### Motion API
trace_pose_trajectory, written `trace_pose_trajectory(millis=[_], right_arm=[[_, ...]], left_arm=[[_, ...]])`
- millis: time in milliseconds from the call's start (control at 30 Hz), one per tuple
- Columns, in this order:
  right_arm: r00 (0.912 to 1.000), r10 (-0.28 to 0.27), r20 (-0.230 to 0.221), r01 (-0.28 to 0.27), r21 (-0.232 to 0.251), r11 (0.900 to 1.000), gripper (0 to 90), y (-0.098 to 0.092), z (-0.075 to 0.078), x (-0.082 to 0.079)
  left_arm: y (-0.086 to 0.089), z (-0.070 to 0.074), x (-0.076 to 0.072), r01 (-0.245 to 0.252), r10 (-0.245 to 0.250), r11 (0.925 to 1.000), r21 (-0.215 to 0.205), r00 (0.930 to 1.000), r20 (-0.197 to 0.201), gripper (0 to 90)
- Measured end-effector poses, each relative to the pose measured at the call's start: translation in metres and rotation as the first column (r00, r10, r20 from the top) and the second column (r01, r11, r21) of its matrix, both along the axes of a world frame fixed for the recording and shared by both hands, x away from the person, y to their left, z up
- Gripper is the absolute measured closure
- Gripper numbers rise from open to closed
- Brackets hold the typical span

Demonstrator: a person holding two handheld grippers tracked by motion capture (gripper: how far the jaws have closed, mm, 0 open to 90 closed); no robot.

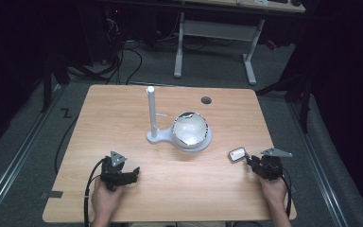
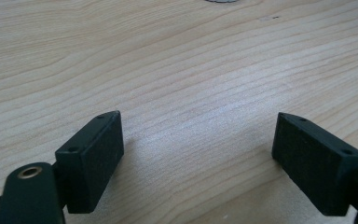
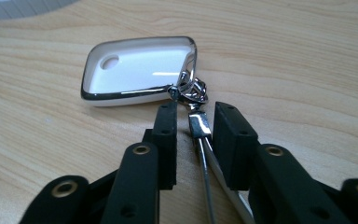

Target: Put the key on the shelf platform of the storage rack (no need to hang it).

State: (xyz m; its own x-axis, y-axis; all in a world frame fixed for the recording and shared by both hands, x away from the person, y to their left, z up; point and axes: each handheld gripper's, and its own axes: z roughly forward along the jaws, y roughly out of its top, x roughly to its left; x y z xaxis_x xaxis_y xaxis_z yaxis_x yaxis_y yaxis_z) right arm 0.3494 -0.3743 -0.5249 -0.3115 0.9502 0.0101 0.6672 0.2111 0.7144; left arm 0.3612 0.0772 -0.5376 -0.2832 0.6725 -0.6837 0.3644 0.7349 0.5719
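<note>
The left hand-held gripper (image 1: pixel 133 175) rests low on the counter (image 1: pixel 123 118) near its front edge, pointing right, jaws spread wide over bare wood. At the centre stands a white stand (image 1: pixel 152 118) beside a shiny bowl (image 1: pixel 190 128). Farther right, the right hand-held gripper (image 1: pixel 249 160) points left, jaws narrowed around the metal strap of a white key fob (image 3: pixel 137 70) lying flat, a slight gap showing on each side.
</note>
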Motion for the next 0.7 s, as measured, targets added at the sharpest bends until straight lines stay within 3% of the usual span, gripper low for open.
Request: trace_pose_trajectory(millis=[133, 467, 700], right_arm=[[0.9999, 0.016, -0.006, -0.016, -0.001, 1.0, 81.5, 0.0006, -0.0001, 0.0003], [0.9993, 0.038, 0.003, -0.038, -0.001, 0.999, 82.1, 0.0037, 0.0017, -0.0019], [0.9989, 0.028, 0.036, -0.03, 0.054, 0.998, 82.1, 0.0013, 0.0092, -0.0066]], left_arm=[[0.0001, 0.0, 0.0, 0.001, -0.001, 1.0, 0.001, 1.0, 0.0, 16.9], [0.0, 0.0, -0.0001, 0.002, -0.002, 1.0, 0.0, 1.0, 0.0, 16.8], [0.0, 0.0, -0.0001, 0.002, -0.002, 1.0, -0.001, 1.0, 0.0, 16.9]])
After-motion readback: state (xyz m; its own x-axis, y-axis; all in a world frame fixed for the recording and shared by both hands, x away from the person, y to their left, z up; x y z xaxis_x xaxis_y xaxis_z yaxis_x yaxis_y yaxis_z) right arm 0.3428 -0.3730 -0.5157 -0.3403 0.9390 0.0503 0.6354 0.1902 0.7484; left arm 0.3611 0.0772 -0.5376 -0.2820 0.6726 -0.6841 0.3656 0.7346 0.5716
